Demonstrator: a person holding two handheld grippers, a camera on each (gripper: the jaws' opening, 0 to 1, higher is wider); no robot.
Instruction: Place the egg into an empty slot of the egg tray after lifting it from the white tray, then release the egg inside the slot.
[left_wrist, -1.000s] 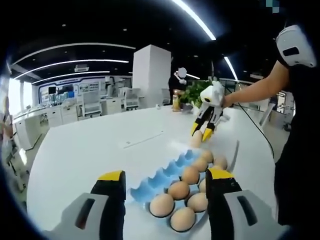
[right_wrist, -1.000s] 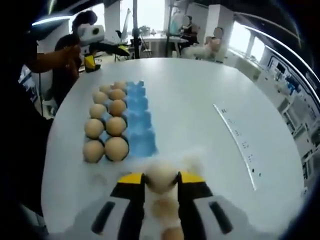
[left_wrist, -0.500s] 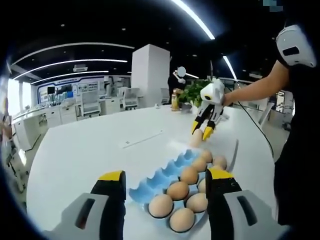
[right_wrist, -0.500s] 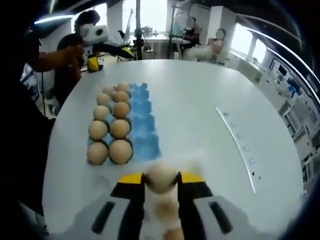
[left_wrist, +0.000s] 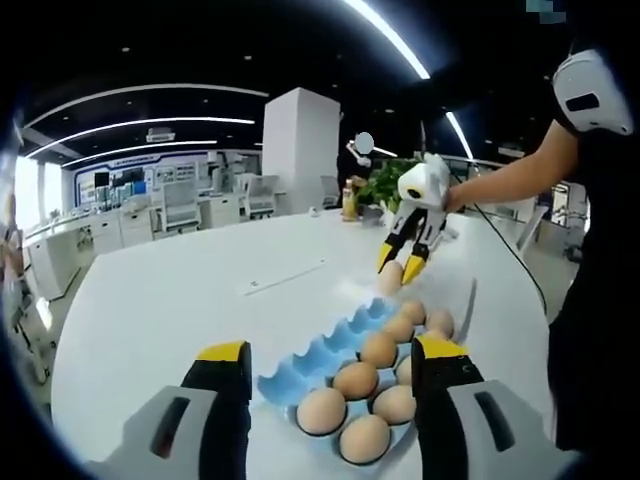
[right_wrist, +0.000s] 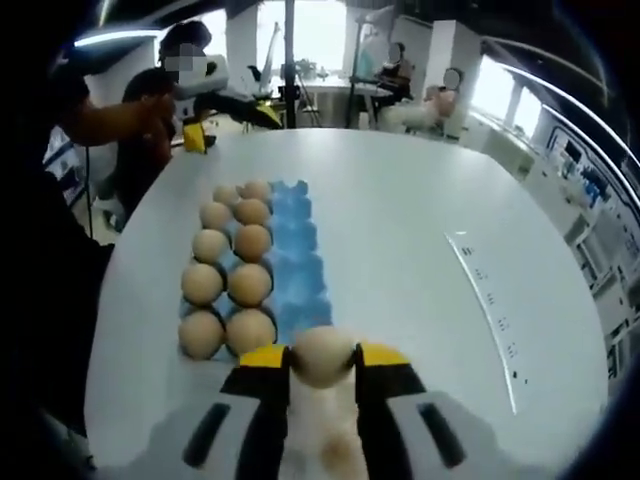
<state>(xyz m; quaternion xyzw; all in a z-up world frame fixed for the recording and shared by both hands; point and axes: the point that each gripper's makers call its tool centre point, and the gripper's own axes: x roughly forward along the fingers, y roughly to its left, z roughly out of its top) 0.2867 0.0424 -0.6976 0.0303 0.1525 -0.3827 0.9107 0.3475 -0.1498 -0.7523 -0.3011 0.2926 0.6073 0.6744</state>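
Egg (right_wrist: 322, 356) gripped in right claw (right_wrist: 322, 358) beside blue egg tray (right_wrist: 300, 262); left claw (left_wrist: 330, 358) gapes over tray's other end.

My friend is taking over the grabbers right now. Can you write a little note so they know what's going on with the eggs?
Right gripper: shut on an egg, held above the table, near the end of the blue egg tray.
Left gripper: open, holding nothing, hovering by the tray's other end.
Tray: two rows full of eggs, and the blue row beside them is empty.
Done: the egg is picked up.
Left: carry it over an empty blue slot, lower it in, then open the jaws.
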